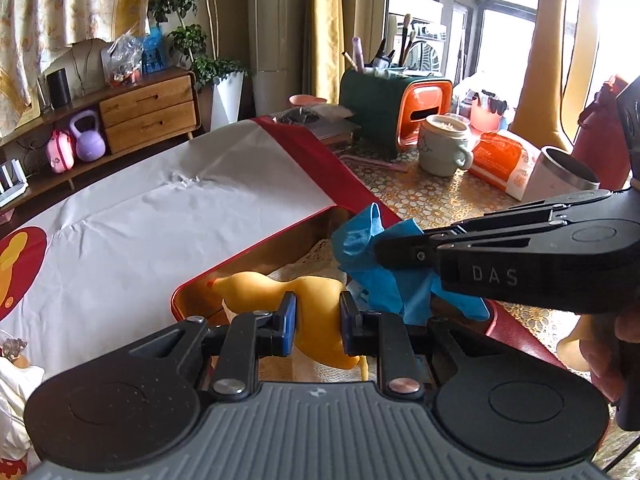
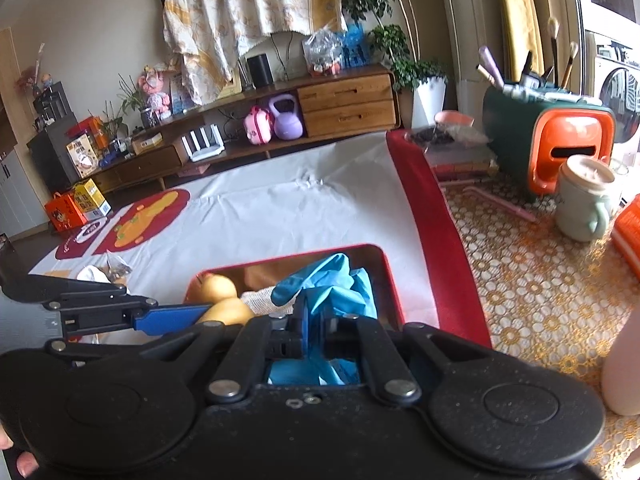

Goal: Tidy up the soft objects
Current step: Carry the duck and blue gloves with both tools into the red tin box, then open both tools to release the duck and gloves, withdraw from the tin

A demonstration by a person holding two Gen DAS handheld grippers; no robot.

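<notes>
A blue glove is pinched by the right gripper above the red tin. The left gripper is held spread around a yellow soft toy.

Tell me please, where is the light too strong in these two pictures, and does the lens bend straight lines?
In the left wrist view, the window at top right is blown out to white, and the white cloth stays readable. In the right wrist view, light is more even; the red box rim and the wooden cabinet curve from fisheye distortion, and the corners go dark.
</notes>
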